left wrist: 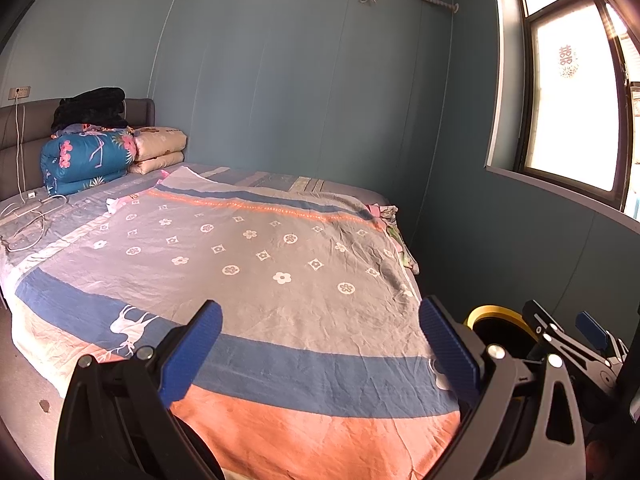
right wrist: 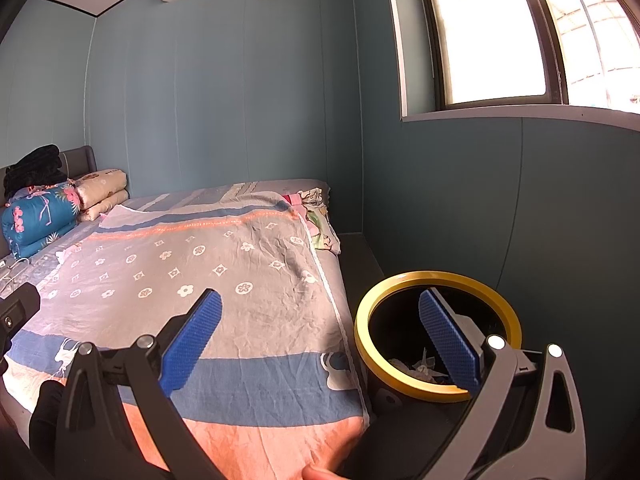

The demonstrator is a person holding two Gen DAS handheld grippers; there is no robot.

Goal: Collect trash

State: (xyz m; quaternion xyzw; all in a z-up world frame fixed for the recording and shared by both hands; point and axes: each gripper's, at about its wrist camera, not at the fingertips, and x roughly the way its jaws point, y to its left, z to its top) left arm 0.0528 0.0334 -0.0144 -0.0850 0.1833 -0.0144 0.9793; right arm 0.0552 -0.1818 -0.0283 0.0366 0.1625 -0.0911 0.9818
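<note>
A black trash bin with a yellow rim (right wrist: 436, 280) stands on the floor by the bed's right side, with crumpled white trash (right wrist: 420, 364) inside. It also shows in the left wrist view (left wrist: 496, 316). My right gripper (right wrist: 320, 340) is open and empty, its right finger over the bin's mouth. My left gripper (left wrist: 320, 344) is open and empty above the foot of the bed (left wrist: 280, 280). The right gripper also shows at the right of the left wrist view (left wrist: 568, 332).
The bed carries a grey, blue and orange patterned sheet (right wrist: 240, 280). Folded quilts (left wrist: 92, 156) and black clothes (left wrist: 90, 106) are piled at the headboard. White charger cables (left wrist: 28, 216) lie at the bed's left. A window (right wrist: 492, 32) is at the right.
</note>
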